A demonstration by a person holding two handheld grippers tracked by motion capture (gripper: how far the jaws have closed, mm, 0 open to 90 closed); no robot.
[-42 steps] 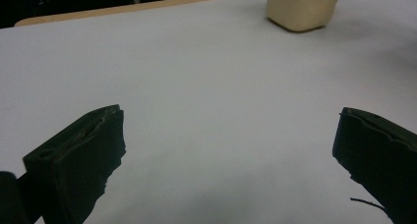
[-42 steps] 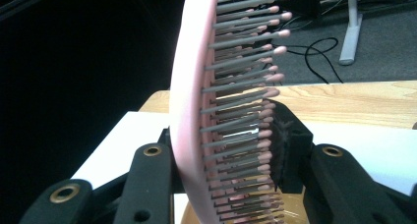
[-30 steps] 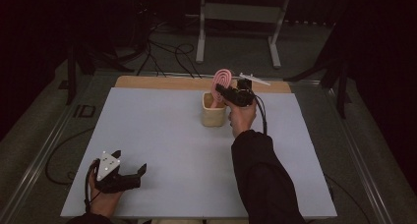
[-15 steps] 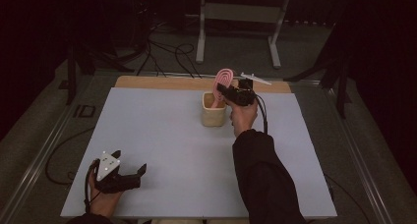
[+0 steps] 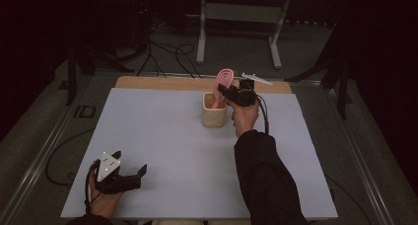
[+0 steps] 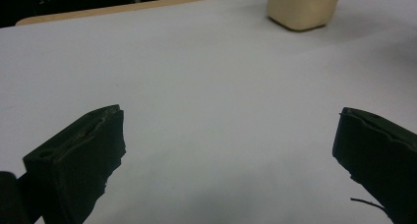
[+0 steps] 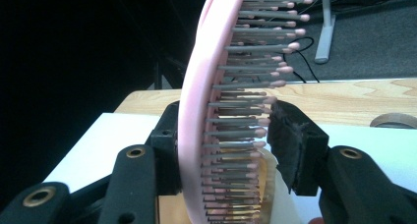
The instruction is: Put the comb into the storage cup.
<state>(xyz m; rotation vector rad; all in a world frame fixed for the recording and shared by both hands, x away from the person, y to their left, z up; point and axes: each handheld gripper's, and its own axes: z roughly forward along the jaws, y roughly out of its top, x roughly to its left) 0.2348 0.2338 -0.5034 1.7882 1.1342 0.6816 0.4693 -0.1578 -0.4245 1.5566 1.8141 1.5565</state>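
High view: white table, seen from above. At about one o'clock from table centre, a beige cup with a pink hairbrush standing upright in it. Right gripper at the brush, just above the cup rim. Right gripper view: brush between the jaws, one pad just off the bristle tips, jaws just opened wider, grip loosening. Judged as a release: brush left standing in the cup, placing step close to done. At seven o'clock, left gripper resting near the table's front edge, jaws spread wide, holding nothing, well apart from the cup.
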